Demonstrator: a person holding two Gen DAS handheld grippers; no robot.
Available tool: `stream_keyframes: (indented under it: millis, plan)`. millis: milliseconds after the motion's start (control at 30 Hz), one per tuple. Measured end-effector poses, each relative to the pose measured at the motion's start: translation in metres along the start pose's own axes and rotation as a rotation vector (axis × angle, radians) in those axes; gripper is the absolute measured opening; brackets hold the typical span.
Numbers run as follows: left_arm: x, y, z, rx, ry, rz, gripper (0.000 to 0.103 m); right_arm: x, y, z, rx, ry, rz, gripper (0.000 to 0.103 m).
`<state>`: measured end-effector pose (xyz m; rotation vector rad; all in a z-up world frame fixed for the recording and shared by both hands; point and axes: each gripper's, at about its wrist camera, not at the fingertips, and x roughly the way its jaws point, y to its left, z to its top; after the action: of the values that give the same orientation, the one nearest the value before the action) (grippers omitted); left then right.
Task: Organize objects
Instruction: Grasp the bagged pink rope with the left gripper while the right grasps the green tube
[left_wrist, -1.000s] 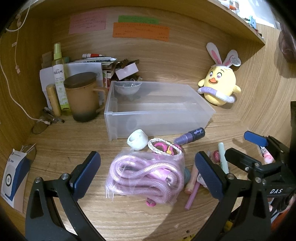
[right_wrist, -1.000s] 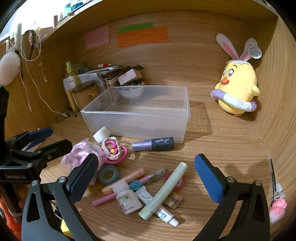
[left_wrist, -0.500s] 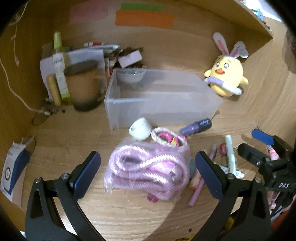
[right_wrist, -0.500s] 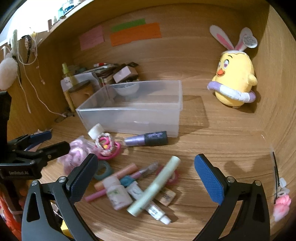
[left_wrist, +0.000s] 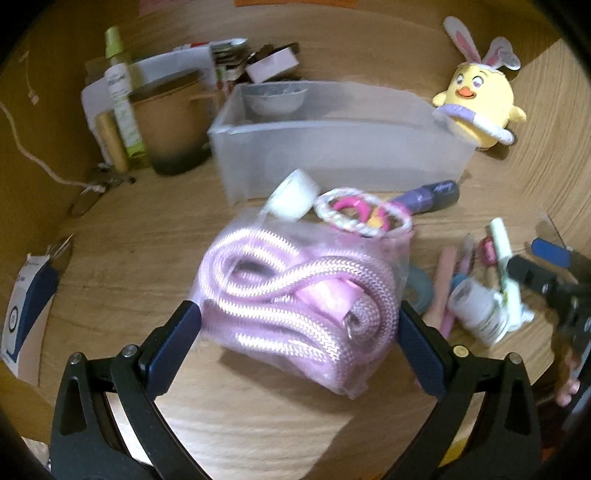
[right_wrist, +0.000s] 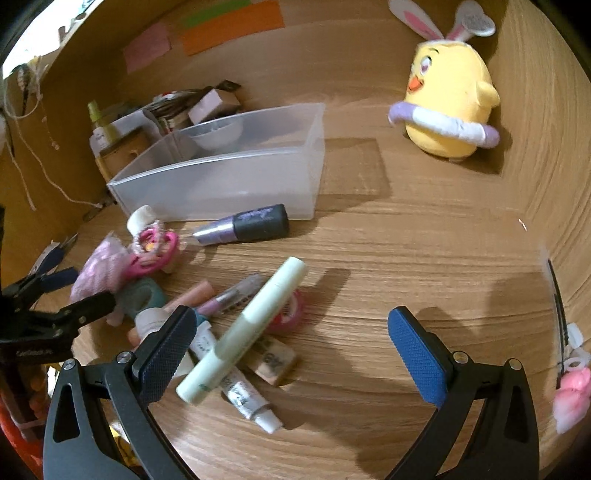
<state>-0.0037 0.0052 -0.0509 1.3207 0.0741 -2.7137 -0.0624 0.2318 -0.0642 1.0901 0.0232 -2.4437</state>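
A clear bag of pink braided rope (left_wrist: 299, 291) lies on the wooden desk between the pads of my open left gripper (left_wrist: 297, 332); whether the pads touch the bag I cannot tell. Behind it stands a clear plastic bin (left_wrist: 332, 147), also in the right wrist view (right_wrist: 229, 173). My right gripper (right_wrist: 291, 354) is open and empty, low over a pale green tube (right_wrist: 243, 328) that lies on a pile of small items: a white tube (right_wrist: 243, 398), a purple mascara (right_wrist: 243, 225), pink hair rings (right_wrist: 153, 247).
A yellow chick plush (right_wrist: 447, 99) sits at the back right. A brown lidded mug (left_wrist: 170, 122), bottles and papers stand at the back left. A white pill bottle (left_wrist: 476, 310) and teal tape roll (left_wrist: 419, 291) lie right of the bag. My left gripper shows in the right wrist view (right_wrist: 66, 299).
My left gripper has moved forward and down so the rope bag now sits between its pads. My right gripper has moved forward and lower over the pile with the green tube.
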Motion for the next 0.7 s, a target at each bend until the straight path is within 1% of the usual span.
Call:
stream_keyframes:
  millis: [167,267,333,367,433,467,533,567,633,667,700]
  plan:
    - [-0.002,0.035,-0.016,-0.04,0.043,0.051,0.103,0.001,-0.004,-0.003,0.017,-0.001,0.004,0.102]
    - [-0.002,0.058,-0.023,-0.096,0.074,0.041,0.103,0.001,0.0,-0.004,0.003,-0.004,0.006,0.099]
    - [-0.004,0.068,-0.023,-0.133,0.081,0.007,0.103,0.002,0.002,-0.004,-0.005,-0.003,0.012,0.089]
    - [-0.006,0.072,-0.021,-0.154,0.08,-0.02,0.103,0.002,0.003,-0.004,-0.006,-0.002,0.014,0.087]
    - [-0.009,0.076,-0.014,-0.188,0.076,-0.058,0.103,0.002,0.005,-0.004,-0.004,0.001,0.017,0.078]
    - [-0.01,0.077,-0.009,-0.207,0.074,-0.072,0.103,0.003,0.005,-0.004,-0.002,0.002,0.018,0.075]
    - [-0.008,0.078,0.0,-0.24,0.075,-0.095,0.103,0.004,0.007,-0.003,-0.002,0.007,0.022,0.066]
    - [-0.006,0.078,0.004,-0.255,0.076,-0.108,0.103,0.005,0.008,-0.003,-0.002,0.009,0.022,0.064]
    - [0.001,0.076,0.012,-0.266,0.086,-0.11,0.103,0.006,0.01,-0.003,-0.006,0.012,0.027,0.058]
    - [0.008,0.075,0.016,-0.269,0.102,-0.095,0.103,0.006,0.011,-0.003,-0.008,0.013,0.032,0.057]
    - [0.013,0.075,0.017,-0.272,0.115,-0.083,0.103,0.007,0.013,-0.003,-0.01,0.014,0.035,0.053]
